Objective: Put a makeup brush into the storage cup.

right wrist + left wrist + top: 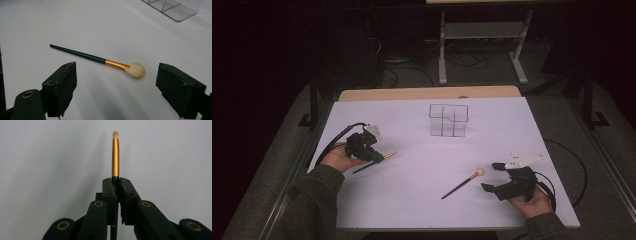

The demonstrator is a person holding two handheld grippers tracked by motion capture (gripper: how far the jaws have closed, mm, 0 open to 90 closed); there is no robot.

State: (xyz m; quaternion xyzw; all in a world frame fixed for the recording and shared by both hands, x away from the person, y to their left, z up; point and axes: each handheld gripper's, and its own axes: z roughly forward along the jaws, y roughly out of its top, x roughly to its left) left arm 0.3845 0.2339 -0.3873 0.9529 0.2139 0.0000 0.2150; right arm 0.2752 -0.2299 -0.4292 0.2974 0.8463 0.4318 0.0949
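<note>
My left gripper (376, 157) (115, 181) is shut on a thin makeup brush (115, 155) (387, 156), gripping its dark handle just below the gold ferrule; the small pale tip points away from the jaws. It hovers at the left of the white table (422, 200). A second, larger brush (462, 183) (100, 60) with a dark handle, gold ferrule and fluffy cream head lies flat on the table at the right. My right gripper (492, 176) (116, 85) stands open just behind it, its jaws wide apart and nothing between them. A clear plastic compartment organizer (448, 120) (172, 7) stands at the table's far middle.
The white table's wooden far edge (427, 93) borders dark floor with cables and a white desk frame (482, 40). A black cable (574, 170) loops off the table's right side. A sleeved forearm (312, 200) comes in at the lower left.
</note>
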